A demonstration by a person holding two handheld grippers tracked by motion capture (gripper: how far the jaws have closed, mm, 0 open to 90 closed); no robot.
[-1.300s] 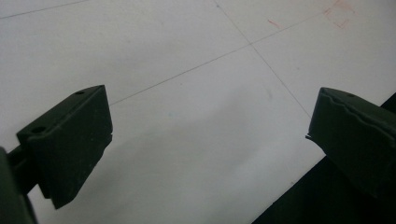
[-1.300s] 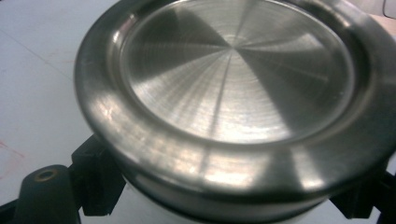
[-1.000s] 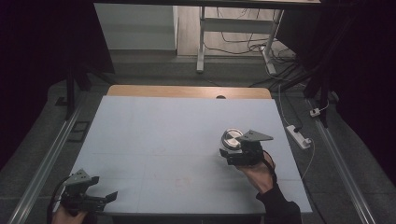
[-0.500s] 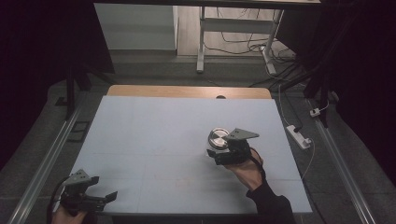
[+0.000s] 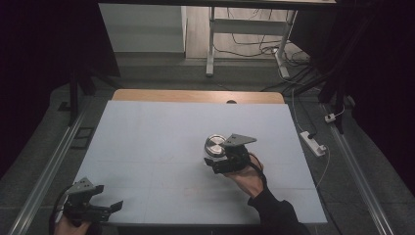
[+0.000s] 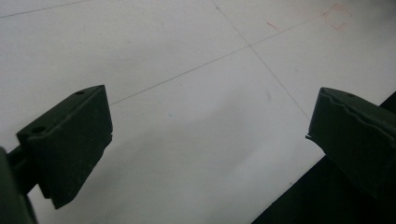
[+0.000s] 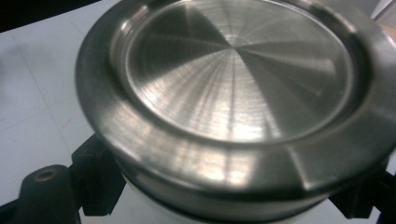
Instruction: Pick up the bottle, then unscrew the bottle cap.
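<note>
Since the earlier frame, the right gripper [image 5: 215,157] has moved left, its jaws closed on the round container with a brushed steel lid [image 5: 214,145] above the middle of the pale surface [image 5: 147,147]. Near the front left corner, the left gripper [image 5: 105,209] has jaws wide open, holding nothing.

Lab/test rig: railed table [image 5: 147,127], floor cables [image 5: 254,46], dark surrounds.

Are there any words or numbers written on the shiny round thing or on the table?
No words or numbers can be read anywhere.
The metal lid of the jar in the right gripper is plain brushed steel.
The white table has thin lines and a faint red square mark, not letters.
</note>
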